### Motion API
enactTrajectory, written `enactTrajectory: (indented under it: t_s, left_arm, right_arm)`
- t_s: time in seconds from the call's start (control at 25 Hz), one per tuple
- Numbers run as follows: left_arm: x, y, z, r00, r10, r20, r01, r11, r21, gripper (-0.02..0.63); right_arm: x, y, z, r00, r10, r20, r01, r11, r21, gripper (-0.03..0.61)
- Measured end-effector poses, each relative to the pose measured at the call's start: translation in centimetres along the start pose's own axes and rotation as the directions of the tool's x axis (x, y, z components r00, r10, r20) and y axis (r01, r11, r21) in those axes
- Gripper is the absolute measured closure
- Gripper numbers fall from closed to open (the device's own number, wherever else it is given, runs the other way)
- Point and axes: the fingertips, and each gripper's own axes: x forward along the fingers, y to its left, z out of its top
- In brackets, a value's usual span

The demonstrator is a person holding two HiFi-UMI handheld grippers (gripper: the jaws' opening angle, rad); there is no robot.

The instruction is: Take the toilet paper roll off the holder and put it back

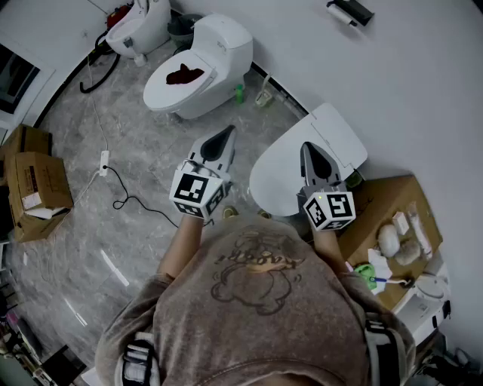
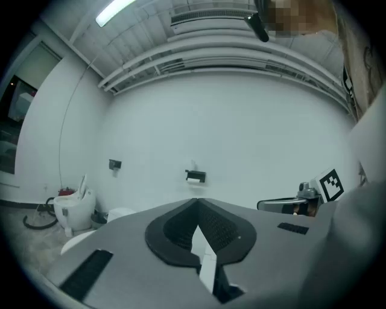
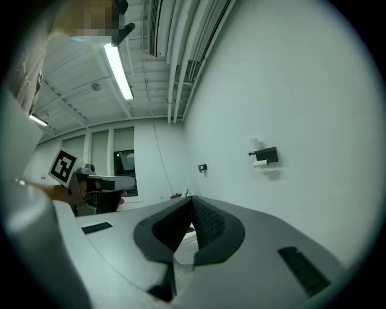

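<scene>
The left gripper and right gripper are both clenched empty, the toilet paper roll sits on its black holder mid-frame, and only the head view shows cardboard boxes at its left edge.

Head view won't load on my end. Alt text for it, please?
Seen from above, the person holds the left gripper and right gripper level, both shut and empty, by a white toilet with its lid down. The toilet paper roll sits on its holder on the wall ahead, clear of both grippers.
</scene>
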Motion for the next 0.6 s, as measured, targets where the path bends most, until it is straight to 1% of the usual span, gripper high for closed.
enactTrajectory:
  t_s: [0.16, 0.32, 0.6]
  left_arm:
    - [-0.2, 1.0, 0.3, 1.000, -0.006, 0.010, 0.006, 1.000, 0.003, 0.604]
    - [-1.0, 2.8, 0.2, 1.000, -0.007, 0.011, 0.006, 1.000, 0.015, 0.604]
    - [-2.2, 6.5, -0.7, 1.000, -0.015, -0.006, 0.015, 0.999, 0.029, 0.604]
  right_arm:
    - [1.1, 1.0, 0.0, 1.000, 0.008, 0.007, -0.008, 1.000, 0.005, 0.580]
    - [2.4, 2.5, -0.7, 1.000, 0.017, -0.005, -0.017, 1.000, 0.013, 0.581]
    - [5.4, 5.7, -1.8, 0.999, 0.032, -0.002, -0.032, 0.999, 0.010, 0.581]
